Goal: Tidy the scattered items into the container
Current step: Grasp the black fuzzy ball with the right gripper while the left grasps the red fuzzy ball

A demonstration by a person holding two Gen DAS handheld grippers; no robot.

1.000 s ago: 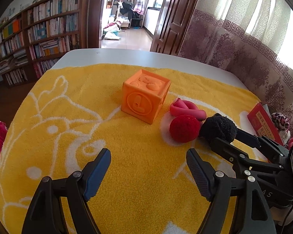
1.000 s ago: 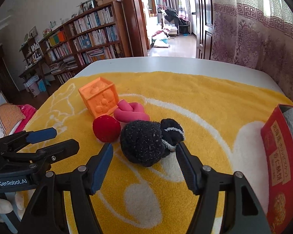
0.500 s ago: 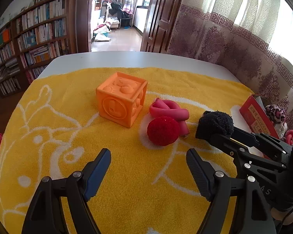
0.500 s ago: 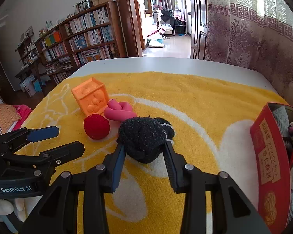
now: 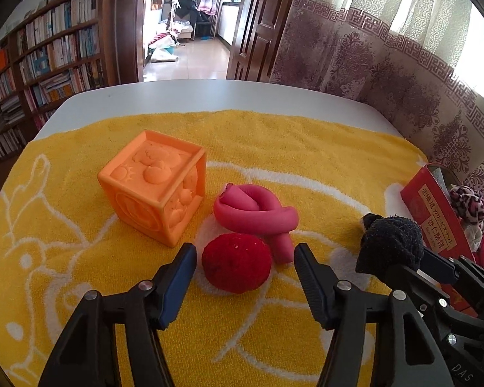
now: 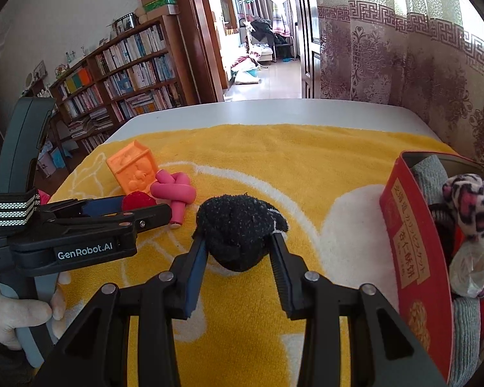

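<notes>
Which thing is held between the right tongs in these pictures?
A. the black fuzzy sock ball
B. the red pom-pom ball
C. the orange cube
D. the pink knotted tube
A: in the right wrist view the right tongs press on both sides of the black fuzzy sock ball, while the other items lie on the yellow towel.

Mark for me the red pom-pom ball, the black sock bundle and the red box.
red pom-pom ball (image 5: 236, 267), left wrist view, middle of its fuzzy front.
black sock bundle (image 6: 238, 225), right wrist view, centre of the bundle.
red box (image 6: 409, 251), right wrist view, printed side wall.
</notes>
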